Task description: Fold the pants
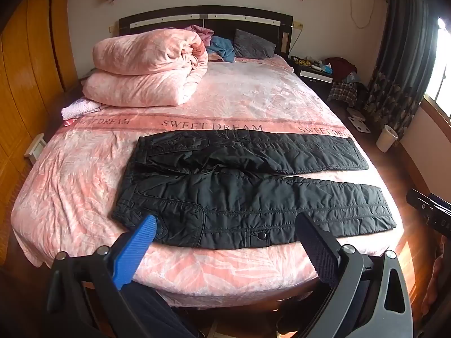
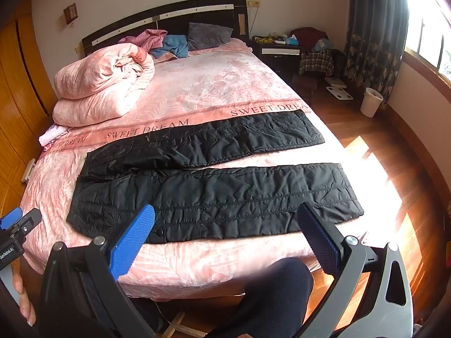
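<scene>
Black quilted pants (image 1: 248, 188) (image 2: 214, 186) lie flat across the foot of the pink bed (image 1: 239, 98) (image 2: 203, 84), waist at the left, both legs stretched to the right with a narrow gap between them. My left gripper (image 1: 228, 222) hovers open above the near edge of the bed, its blue finger (image 1: 135, 250) over the waist corner, nothing between the jaws. My right gripper (image 2: 229, 211) is open too, held over the near leg, empty. The left gripper (image 2: 17, 225) also shows at the left edge of the right wrist view, and the right gripper (image 1: 431, 211) at the right edge of the left wrist view.
A rolled pink duvet (image 1: 149, 67) (image 2: 104, 81) sits at the bed's far left, with loose clothes and a grey pillow (image 1: 253, 45) by the dark headboard. A cluttered nightstand (image 2: 279, 50), a white bin (image 2: 372, 101) and a curtain stand at the right. Wooden wardrobe on the left.
</scene>
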Demonstrator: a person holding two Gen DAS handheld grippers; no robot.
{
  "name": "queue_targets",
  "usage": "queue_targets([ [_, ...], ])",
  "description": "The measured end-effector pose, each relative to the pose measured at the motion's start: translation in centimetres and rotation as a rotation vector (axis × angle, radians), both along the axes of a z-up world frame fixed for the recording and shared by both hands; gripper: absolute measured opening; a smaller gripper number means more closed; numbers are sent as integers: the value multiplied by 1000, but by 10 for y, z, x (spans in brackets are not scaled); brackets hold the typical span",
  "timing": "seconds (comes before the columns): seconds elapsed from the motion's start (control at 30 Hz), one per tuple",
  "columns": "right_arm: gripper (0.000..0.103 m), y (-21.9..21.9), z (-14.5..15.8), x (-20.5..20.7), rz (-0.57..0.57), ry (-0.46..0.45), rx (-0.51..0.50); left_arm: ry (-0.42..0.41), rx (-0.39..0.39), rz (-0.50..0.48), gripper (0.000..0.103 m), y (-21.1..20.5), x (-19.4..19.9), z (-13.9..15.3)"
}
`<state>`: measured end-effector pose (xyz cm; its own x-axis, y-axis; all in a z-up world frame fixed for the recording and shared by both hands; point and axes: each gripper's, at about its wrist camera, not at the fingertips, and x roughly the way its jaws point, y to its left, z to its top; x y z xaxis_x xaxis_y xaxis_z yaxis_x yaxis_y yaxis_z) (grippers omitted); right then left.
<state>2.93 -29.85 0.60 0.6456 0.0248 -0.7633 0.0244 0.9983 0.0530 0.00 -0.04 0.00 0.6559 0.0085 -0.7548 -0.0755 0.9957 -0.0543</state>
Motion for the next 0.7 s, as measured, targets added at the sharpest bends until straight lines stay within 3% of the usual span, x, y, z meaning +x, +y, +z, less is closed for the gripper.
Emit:
queue_targets([
  [0.7,101,-2,-1,-2,-1,-2,-1,-3,-6,2,99,-1,-1,-1],
])
